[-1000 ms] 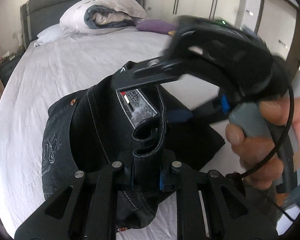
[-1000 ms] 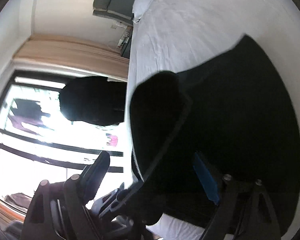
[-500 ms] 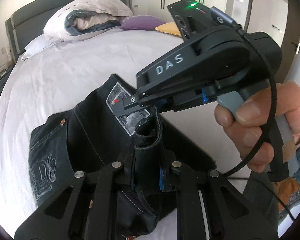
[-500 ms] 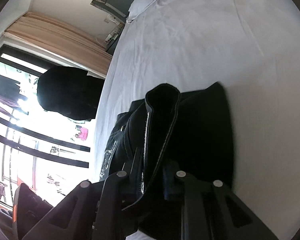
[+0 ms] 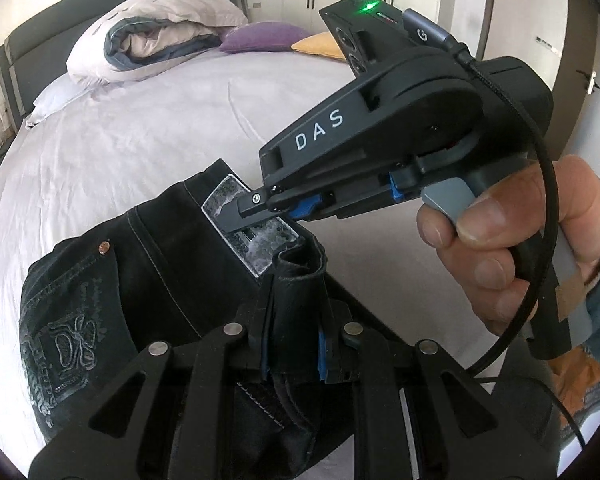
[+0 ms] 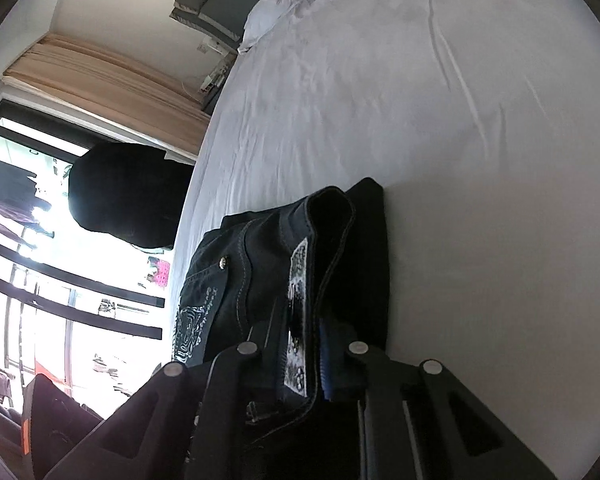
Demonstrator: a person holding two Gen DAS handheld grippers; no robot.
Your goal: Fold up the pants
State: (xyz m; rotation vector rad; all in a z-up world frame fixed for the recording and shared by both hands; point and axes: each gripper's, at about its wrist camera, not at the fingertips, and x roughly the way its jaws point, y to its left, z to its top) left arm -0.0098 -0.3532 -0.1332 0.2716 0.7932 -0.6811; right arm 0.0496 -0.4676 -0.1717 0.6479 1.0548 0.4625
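On a wide bed (image 5: 132,148) covered with a pale lilac sheet, a pair of black denim pants (image 5: 148,280) is seen lying bunched near the front edge, with its waistband lifted off the sheet. From the left wrist view, the left gripper (image 5: 292,340) is shown clamped on a rolled fold of the waistband, which stands up between its fingers. The right gripper (image 5: 256,210) is seen coming in from the right, held in a person's right hand (image 5: 512,248); white letters reading "DAS" are printed on its black housing, and a green light glows on top. Its jaws are closing, and its tips are set over the silvery waistband patch (image 5: 252,228), whose printing is too small to be read. From the right wrist view, the waistband and patch are seen pinched between the right gripper's fingers. A back pocket (image 5: 60,340) is decorated with pale embroidery and lettering that cannot be made out, and a copper rivet is fixed at its corner. At the head of the bed, a folded duvet (image 5: 156,40), a purple cushion (image 5: 264,38) and an orange cushion (image 5: 320,46) are piled against a dark grey headboard (image 5: 20,52).
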